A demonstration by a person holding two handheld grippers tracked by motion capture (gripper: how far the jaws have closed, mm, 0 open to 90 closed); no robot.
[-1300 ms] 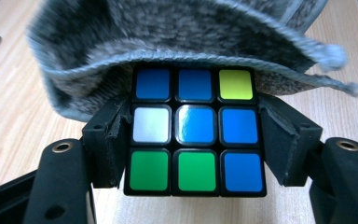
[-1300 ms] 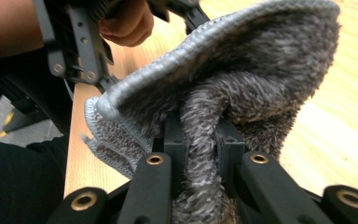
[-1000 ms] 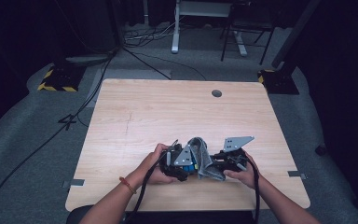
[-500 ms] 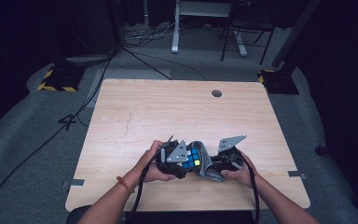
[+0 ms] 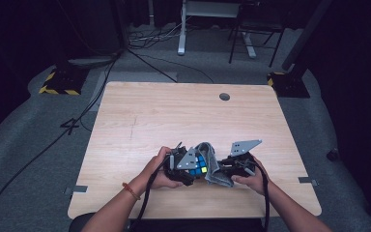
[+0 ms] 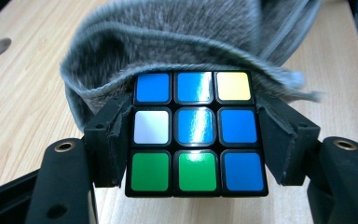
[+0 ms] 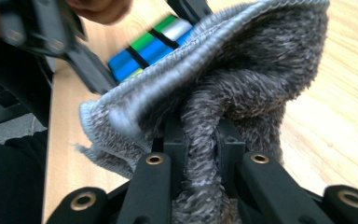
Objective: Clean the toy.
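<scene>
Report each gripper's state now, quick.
Left gripper: closed on the puzzle cube, one jaw on each side.
Right gripper: closed on a bunched fold of the grey cloth.

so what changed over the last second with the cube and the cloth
The grey cloth, which lay over the top of the puzzle cube a second ago, has been drawn toward the right gripper, baring the cube's coloured face. Nothing was taken hold of or let go: the left gripper stays clamped on the cube, the right stays pinched on the cloth, and both hands remain at the table's near edge.
</scene>
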